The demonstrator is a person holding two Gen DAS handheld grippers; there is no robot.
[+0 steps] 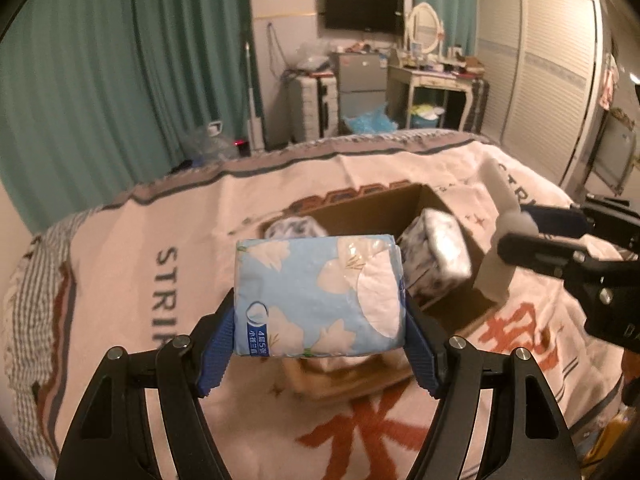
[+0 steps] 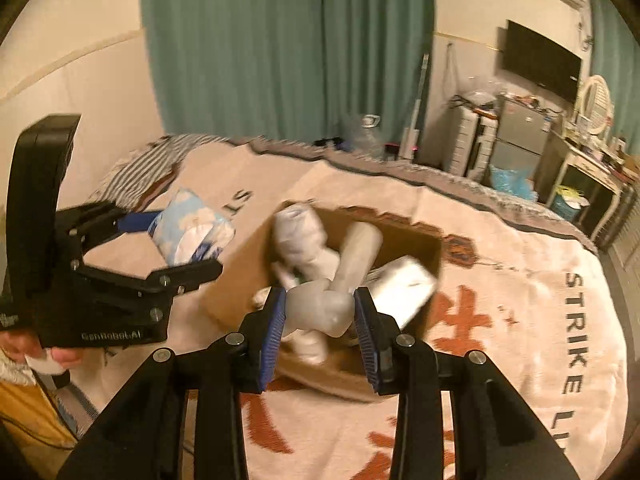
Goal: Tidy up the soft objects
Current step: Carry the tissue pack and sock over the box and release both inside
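Note:
My left gripper [image 1: 320, 320] is shut on a blue floral tissue pack [image 1: 316, 296] and holds it above the bed, just short of an open cardboard box [image 1: 372, 212]. The pack also shows in the right wrist view [image 2: 188, 232], left of the box [image 2: 240, 280]. My right gripper [image 2: 320, 320] is shut on a pale grey rolled sock or soft toy [image 2: 332, 300] and holds it over the box. The box holds a white-blue tissue pack [image 1: 436, 252], a white rolled cloth [image 2: 304, 240] and a white pack [image 2: 404, 288].
The box sits on a bed with a cream blanket [image 1: 120, 280] printed with red characters. Teal curtains [image 1: 100, 60] hang behind. A dresser with a mirror [image 1: 424, 32], a small fridge [image 1: 360, 88] and a wardrobe [image 1: 540, 72] stand across the room.

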